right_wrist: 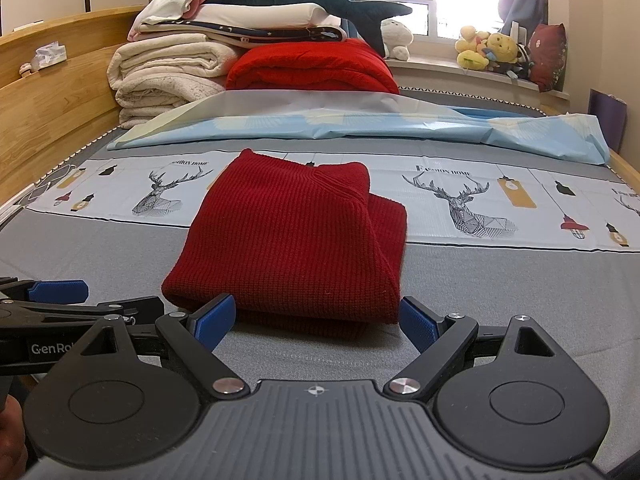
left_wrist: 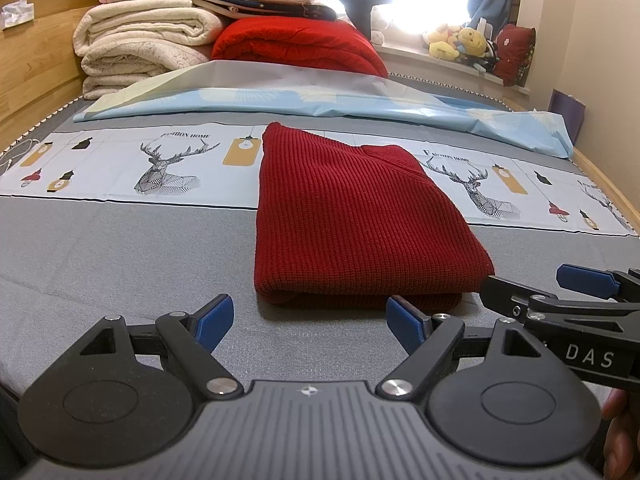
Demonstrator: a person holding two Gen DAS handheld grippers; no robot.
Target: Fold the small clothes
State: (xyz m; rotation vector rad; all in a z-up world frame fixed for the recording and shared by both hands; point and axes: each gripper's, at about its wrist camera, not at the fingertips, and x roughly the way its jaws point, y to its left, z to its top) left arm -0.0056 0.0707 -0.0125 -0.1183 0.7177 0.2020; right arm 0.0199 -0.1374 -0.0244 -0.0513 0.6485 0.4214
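Folded red knit sweater [left_wrist: 352, 216] lies on bed [left_wrist: 120, 248], 12 o'clock of both claws. Left gripper [left_wrist: 308, 320] and right gripper [right_wrist: 318, 318] gape wide, holding nothing.

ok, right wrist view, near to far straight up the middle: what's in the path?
right gripper, jaws open → folded dark red knit → deer-print sheet → light blue sheet → bright red blanket → window.
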